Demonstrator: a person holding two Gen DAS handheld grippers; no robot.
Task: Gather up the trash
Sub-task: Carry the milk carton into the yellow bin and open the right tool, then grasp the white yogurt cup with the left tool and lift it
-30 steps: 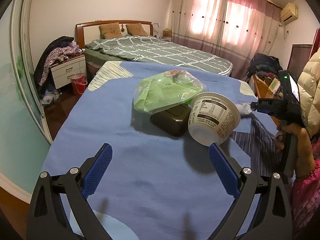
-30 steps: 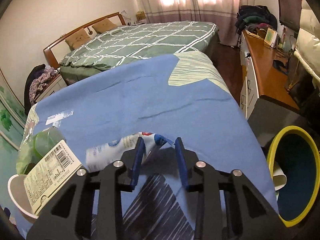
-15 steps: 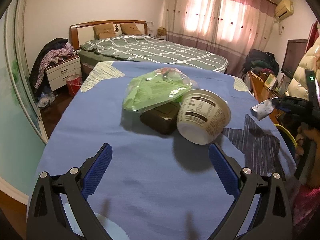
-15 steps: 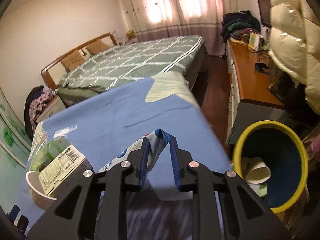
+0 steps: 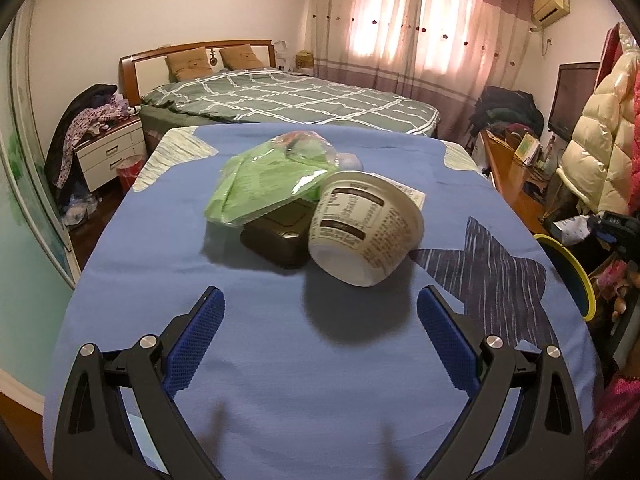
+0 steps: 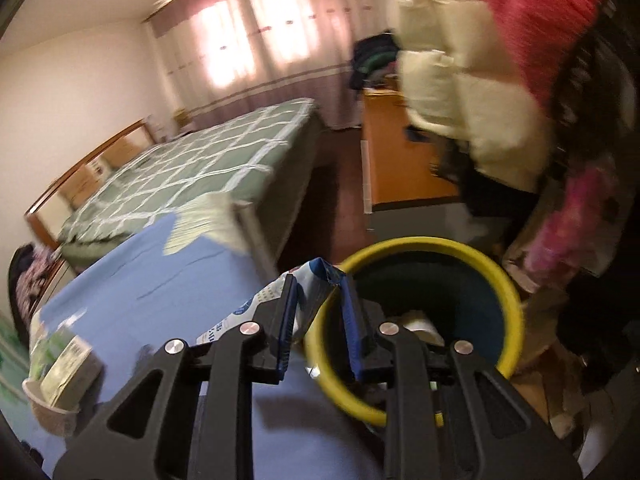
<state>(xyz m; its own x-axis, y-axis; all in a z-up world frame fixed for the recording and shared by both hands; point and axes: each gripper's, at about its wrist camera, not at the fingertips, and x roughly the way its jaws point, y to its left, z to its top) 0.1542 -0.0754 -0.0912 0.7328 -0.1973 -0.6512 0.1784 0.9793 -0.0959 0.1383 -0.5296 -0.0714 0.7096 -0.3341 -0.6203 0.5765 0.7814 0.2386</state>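
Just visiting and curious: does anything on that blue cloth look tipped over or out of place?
Yes. The paper bowl lies tipped on its side, leaning on a dark box, with a crumpled green plastic bag piled on top: litter heaped mid-cloth.

Matt blue cloth (image 5: 248,320) is covering the surface, a glossy crinkled green plastic bag (image 5: 264,184) lying beside a printed paper tub (image 5: 366,236). Textured blue pads (image 5: 196,336) are lining the black plastic fingers. A smooth yellow plastic rim is topping the bin (image 6: 508,296).

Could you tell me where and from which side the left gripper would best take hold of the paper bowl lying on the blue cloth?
Probably at the rim. The bowl lies tipped on its side, base towards the open left gripper, leaning on the dark box. Its body looks too wide, so come from the right, clear side and pinch the rim wall.
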